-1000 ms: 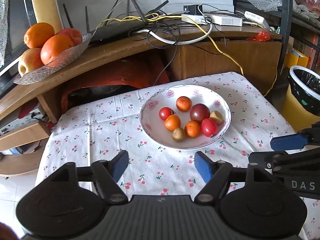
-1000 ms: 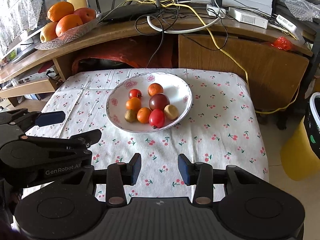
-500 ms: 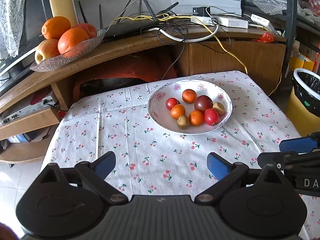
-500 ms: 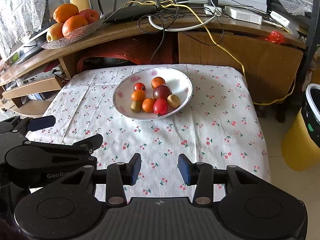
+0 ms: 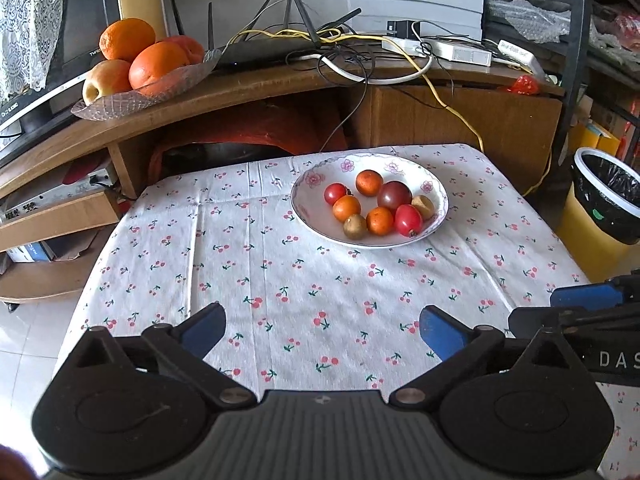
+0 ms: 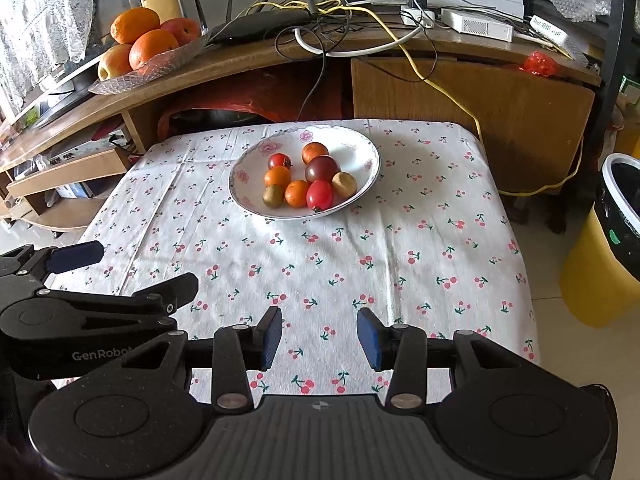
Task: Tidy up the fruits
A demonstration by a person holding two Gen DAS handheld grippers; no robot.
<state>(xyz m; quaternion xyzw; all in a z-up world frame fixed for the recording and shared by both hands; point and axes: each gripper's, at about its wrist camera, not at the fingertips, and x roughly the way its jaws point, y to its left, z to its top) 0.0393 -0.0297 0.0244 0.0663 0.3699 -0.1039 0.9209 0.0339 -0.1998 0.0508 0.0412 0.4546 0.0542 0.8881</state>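
Both tools are empty and well short of the fruit: left tool [image 5: 322,330] has its jaws spread wide, right tool [image 6: 319,338] has its jaws apart at a narrower gap, each hovering over the near part of the cherry-print cloth [image 6: 320,256] on the table. Target fruit sits in a white flowered bowl [image 6: 256,152] toward the far side of the table: three small orange ones, two red tomatoes (one round [image 6: 279,161], one oblong [image 6: 320,195]), a dark purple tomato [image 6: 322,168] and two brownish-green kiwi-like pieces [image 6: 273,195]. All lie touching or nearly touching in one loose cluster. Judgement: each piece is light, round and smooth-skinned, so likely to roll or squirt out of flat pads; the tomatoes are soft and will bruise or split under hard squeeze. Best hold is across the widest part, pads on opposite sides, gentle closure. Outer pieces such as the oblong tomato or the near kiwi offer the clearest finger room; the central ones are hemmed in by neighbours. Bowl looks ceramic, so rim contact should be avoided. A second glass dish [image 5: 120,100] with larger oranges and apples sits on the wooden shelf behind, well apart from the table.
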